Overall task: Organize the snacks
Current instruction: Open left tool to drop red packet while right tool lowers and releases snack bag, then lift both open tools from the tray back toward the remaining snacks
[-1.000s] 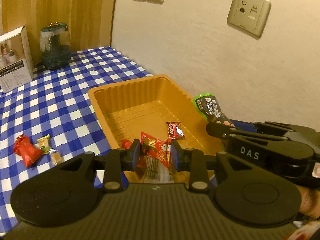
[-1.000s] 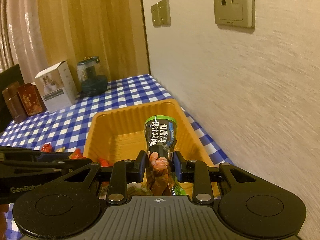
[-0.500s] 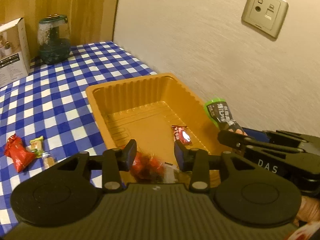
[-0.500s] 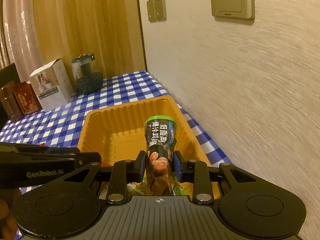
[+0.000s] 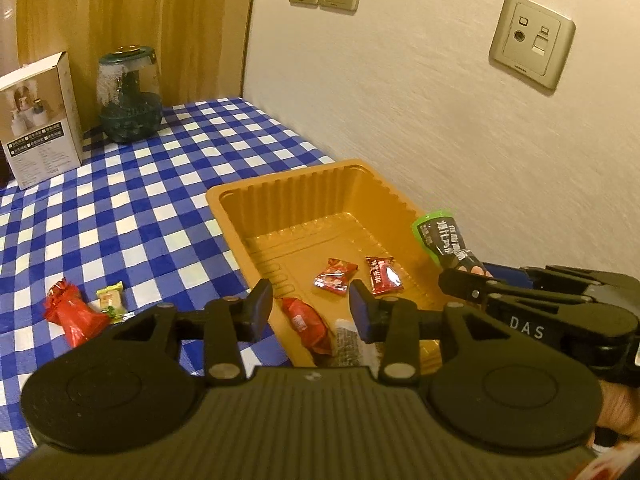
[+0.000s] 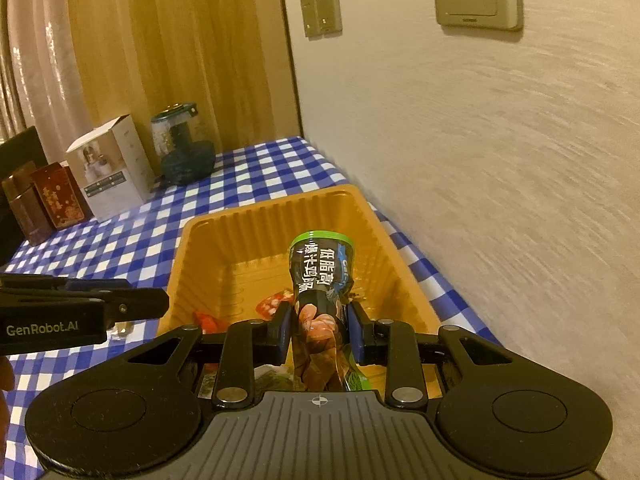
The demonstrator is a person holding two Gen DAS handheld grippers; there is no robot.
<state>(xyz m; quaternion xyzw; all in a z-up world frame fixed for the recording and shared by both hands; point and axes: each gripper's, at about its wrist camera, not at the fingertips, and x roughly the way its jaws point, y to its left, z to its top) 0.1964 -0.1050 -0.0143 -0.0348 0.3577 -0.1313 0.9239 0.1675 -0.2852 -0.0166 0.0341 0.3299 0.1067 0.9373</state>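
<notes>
Over tray (image 6: pixel 404 280), green packet (image 6: pixel 322 264) — seemingly pointing away

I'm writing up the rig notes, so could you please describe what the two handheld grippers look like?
Both are matte black plastic. The left gripper has a ribbed grey-black body, two round discs, silver screws and blue-padded fingers; its side reads "GenRobot.AI" in white. The right gripper is built the same, with "DAS" in white on its side. No cables or sleeves show.

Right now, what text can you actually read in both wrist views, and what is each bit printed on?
"DAS": side of the right gripper.
"GenRobot.AI": side of the left gripper.
"低脂高": black-and-green snack packet clamped in the right gripper; its other characters are unclear.
White box, red candy wrappers, wall sockets: print too small to read.
</notes>
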